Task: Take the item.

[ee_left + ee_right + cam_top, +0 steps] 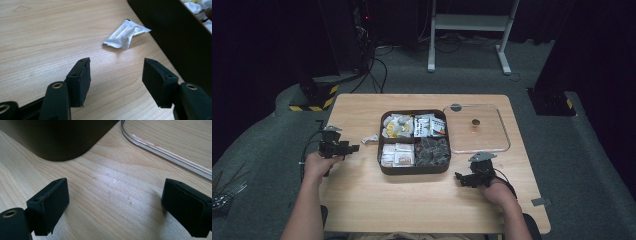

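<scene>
High view: the wooden table carries a dark four-compartment tray at its centre, with a clear lid lying flat just beside the tray's right wall. The tray's far-left compartment holds yellow-and-white packets, the far-right compartment white sachets, the near-left compartment pale flat packets, and the near-right compartment dark wrapped pieces. A small silver sachet lies on the table just left of the tray's far-left corner, apart from its wall. The left gripper is held above the table to the left of the tray, jaws pointing toward the sachet and near it. The right gripper sits near the tray's near-right corner, jaws pointing left toward it. Left gripper view: the left gripper has its two black jaws spread apart with bare table between them; nothing is gripped. The silver sachet lies ahead of the jaws, slightly crumpled, close to the tray wall but not touching it. Right gripper view: the right gripper has its jaws standing wide apart over bare wood, gripping nothing. The tray's rounded corner lies ahead at left, and the lid's clear rim runs across at upper right.
</scene>
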Demonstrator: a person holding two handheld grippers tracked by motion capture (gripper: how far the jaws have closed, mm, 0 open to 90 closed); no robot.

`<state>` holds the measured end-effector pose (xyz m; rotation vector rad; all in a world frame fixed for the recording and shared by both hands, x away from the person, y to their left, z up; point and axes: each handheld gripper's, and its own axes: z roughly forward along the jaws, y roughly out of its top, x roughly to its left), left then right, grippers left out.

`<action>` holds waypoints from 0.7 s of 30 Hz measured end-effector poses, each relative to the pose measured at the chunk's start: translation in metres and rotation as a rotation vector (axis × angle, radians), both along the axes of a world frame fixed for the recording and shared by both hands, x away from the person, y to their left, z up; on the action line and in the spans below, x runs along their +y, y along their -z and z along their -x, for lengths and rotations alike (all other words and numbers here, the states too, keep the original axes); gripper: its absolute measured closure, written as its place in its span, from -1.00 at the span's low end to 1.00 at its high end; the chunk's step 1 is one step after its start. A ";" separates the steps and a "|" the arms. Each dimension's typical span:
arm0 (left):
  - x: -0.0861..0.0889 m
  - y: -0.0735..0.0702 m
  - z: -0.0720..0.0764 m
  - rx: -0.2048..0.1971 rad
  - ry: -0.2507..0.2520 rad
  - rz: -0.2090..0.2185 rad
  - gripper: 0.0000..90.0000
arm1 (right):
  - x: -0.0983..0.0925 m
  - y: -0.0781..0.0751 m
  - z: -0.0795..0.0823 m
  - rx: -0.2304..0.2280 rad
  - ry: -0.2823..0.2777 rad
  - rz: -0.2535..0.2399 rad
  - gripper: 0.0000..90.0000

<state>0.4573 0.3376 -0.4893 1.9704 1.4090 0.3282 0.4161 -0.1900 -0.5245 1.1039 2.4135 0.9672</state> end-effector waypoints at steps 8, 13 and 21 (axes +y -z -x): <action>0.012 0.012 0.000 0.005 -0.036 -0.019 -0.22 | 0.000 0.000 0.000 0.000 0.002 0.000 -0.83; 0.018 0.017 0.000 0.002 -0.049 -0.029 -0.25 | 0.000 0.000 0.000 0.000 0.002 0.000 -0.83; 0.026 0.024 -0.001 -0.010 -0.048 -0.046 -0.28 | 0.000 0.000 -0.001 0.000 0.003 0.001 -0.83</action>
